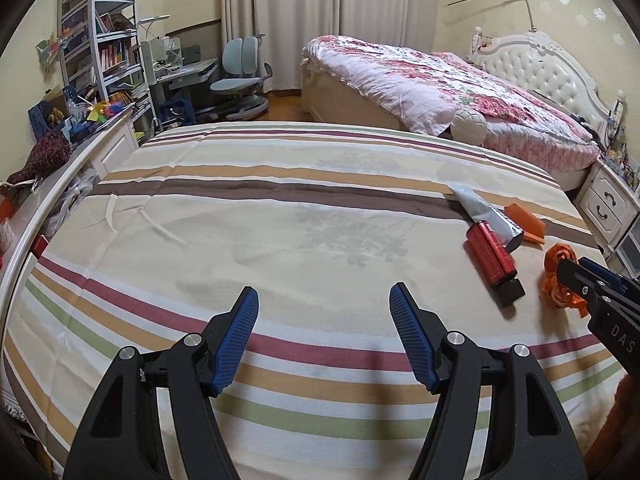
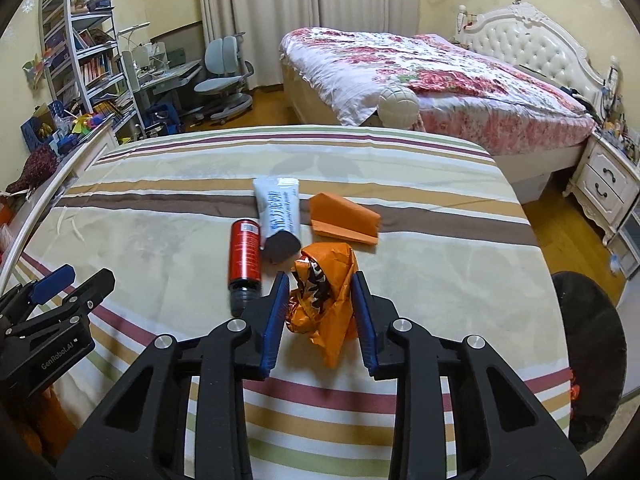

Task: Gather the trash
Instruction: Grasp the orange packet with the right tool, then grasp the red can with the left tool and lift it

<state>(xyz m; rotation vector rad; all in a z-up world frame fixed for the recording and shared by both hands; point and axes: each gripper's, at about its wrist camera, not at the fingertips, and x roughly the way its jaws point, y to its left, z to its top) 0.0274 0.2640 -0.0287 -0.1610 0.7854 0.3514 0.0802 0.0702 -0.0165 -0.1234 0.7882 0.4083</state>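
Now grasping: right gripper (image 2: pixel 320 312) jaws clamped on the crumpled orange wrapper (image 2: pixel 324 300), low centre of frame on the striped table (image 2: pixel 160 240). Left gripper (image 1: pixel 324 336) jaws apart, empty. Next: lift, carry toward the dark bin (image 2: pixel 592 344), lower right.

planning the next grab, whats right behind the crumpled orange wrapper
Behind the orange wrapper lie a white tube, a red can and folded orange paper; the sheet under it is hidden.

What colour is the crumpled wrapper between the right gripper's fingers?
Orange, with black-and-white print: the crumpled foil wrapper shows best in the right wrist view.
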